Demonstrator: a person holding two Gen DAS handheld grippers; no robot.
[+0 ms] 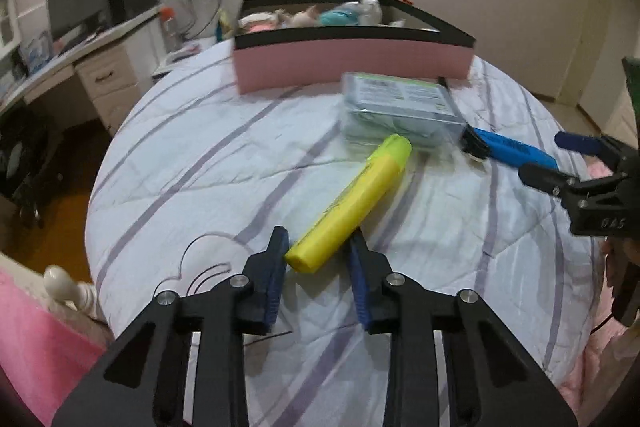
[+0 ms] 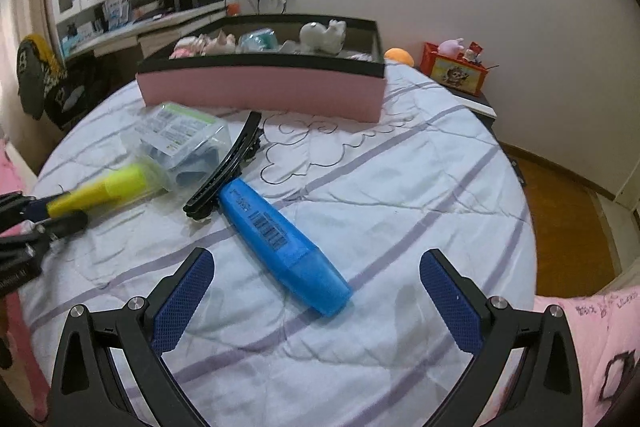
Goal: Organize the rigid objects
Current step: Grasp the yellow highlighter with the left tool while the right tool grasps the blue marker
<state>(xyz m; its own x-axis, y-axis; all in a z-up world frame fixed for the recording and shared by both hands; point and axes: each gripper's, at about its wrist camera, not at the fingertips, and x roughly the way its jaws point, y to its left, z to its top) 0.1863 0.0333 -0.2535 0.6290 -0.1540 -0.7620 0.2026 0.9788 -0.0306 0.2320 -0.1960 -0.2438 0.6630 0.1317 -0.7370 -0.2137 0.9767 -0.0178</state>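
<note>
A yellow highlighter [image 1: 352, 195] lies slantwise on the striped bedspread [image 1: 200, 155]. My left gripper [image 1: 318, 241] is shut on its near end, one blue pad on each side. In the right wrist view the same highlighter [image 2: 108, 189] and left gripper [image 2: 60, 213] show at the left edge. A blue highlighter [image 2: 280, 243] lies in front of my right gripper [image 2: 316, 259], which is open wide, with the cap end between its fingertips and untouched. The right gripper [image 1: 544, 157] also shows at the right of the left wrist view, by the blue highlighter [image 1: 508, 149].
A pink box with a black rim [image 2: 260, 93] holding soft toys stands at the far side of the bed. A clear plastic case [image 2: 180, 135] and a black hair clip [image 2: 228, 167] lie between it and the highlighters. A desk [image 1: 100, 67] stands left, a nightstand with a red box [image 2: 456, 73] right.
</note>
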